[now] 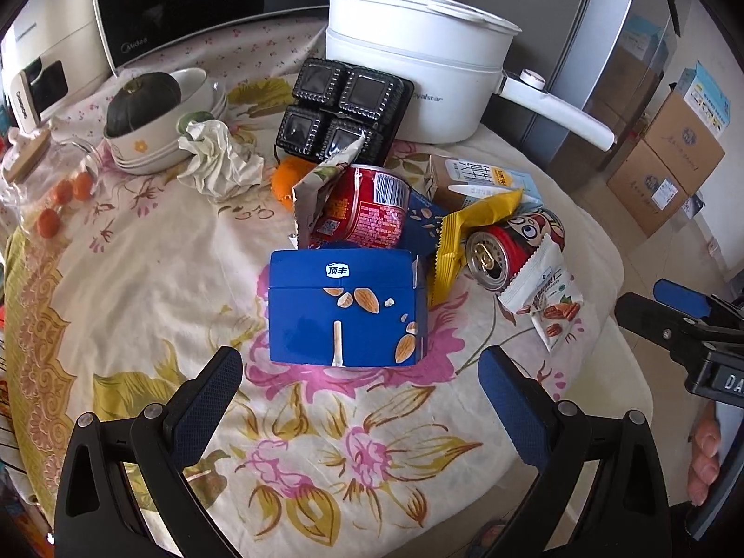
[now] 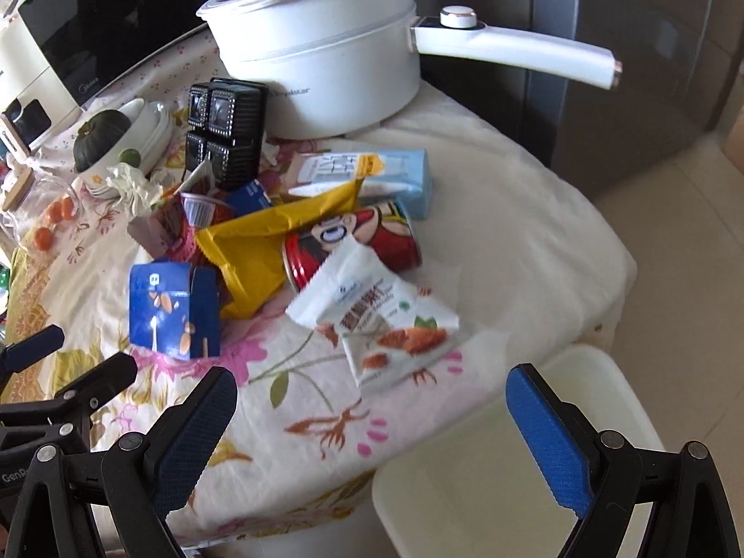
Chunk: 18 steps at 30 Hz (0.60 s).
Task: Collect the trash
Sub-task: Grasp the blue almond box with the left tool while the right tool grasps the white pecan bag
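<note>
Just ahead of left gripper (image 1: 358, 372), jaws wide and empty, blue carton (image 1: 346, 309) stands upright on table (image 1: 139, 279), centred between the fingers. Likely next: push forward, straddle its side walls, close gently since thin card crushes. Right gripper (image 2: 372, 414) also wide, empty, over white bin (image 2: 581, 372) near nut wrapper (image 2: 376, 316).

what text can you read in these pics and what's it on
"Midea": microwave
"Royalstar", first letter hidden: white pot
"顶丰": blue carton
"DA", cut off: black mount at the frame's right edge
"Gen", cut off: left claw's body
Red can, milk carton and white nut packet: print too small or blurred.
</note>
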Available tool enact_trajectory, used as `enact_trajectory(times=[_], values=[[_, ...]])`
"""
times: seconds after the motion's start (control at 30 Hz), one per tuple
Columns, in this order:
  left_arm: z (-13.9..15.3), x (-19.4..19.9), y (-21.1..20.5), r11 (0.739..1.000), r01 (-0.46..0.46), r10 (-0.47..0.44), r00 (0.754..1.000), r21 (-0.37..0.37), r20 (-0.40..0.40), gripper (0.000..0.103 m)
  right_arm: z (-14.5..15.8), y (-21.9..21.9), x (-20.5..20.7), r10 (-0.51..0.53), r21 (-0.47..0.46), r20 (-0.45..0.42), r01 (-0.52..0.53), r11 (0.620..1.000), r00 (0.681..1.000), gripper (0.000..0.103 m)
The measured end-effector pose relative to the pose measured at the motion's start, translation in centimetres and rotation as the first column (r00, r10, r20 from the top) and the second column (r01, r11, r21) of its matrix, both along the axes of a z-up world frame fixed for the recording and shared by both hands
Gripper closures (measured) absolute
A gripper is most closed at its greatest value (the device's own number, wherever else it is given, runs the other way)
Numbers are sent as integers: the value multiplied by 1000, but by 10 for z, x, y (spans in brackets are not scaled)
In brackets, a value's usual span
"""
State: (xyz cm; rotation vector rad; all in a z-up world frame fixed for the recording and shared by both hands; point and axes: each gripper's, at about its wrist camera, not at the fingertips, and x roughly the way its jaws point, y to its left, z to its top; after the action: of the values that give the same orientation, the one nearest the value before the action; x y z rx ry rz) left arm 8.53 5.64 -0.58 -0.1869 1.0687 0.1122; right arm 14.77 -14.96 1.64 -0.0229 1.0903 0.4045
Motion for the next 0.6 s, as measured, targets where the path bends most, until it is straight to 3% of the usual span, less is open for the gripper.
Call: enact_trajectory(times=[0.07, 0.2, 0.33, 0.43, 0.53, 0.6], values=[[-9, 12, -1, 1000, 1, -1, 1000, 0, -23, 1, -17, 3, 20, 1, -32, -27, -2, 999, 1000, 6], [-24, 34, 1, 997, -18, 22, 998, 75, -54, 1, -48, 7, 44, 4, -24, -109, -7, 1000, 994, 6], [-44, 48, -1, 998, 4, 2, 994, 61, -106, 1, -65, 17, 55, 21, -65, -132, -30, 997, 991, 6], [-55, 50, 0, 997, -9, 18, 991, 72, -131, 1, -81, 22, 58, 41, -88, -195, -59, 994, 980, 22], [-64, 51, 7, 998, -45, 52, 987, 50, -152, 2, -83, 24, 56, 65, -78, -209, -83, 993, 976, 26], [-67, 51, 13, 997, -69, 74, 985, 33, -155, 15, -82, 22, 55, 68, -73, -217, -85, 994, 974, 31]])
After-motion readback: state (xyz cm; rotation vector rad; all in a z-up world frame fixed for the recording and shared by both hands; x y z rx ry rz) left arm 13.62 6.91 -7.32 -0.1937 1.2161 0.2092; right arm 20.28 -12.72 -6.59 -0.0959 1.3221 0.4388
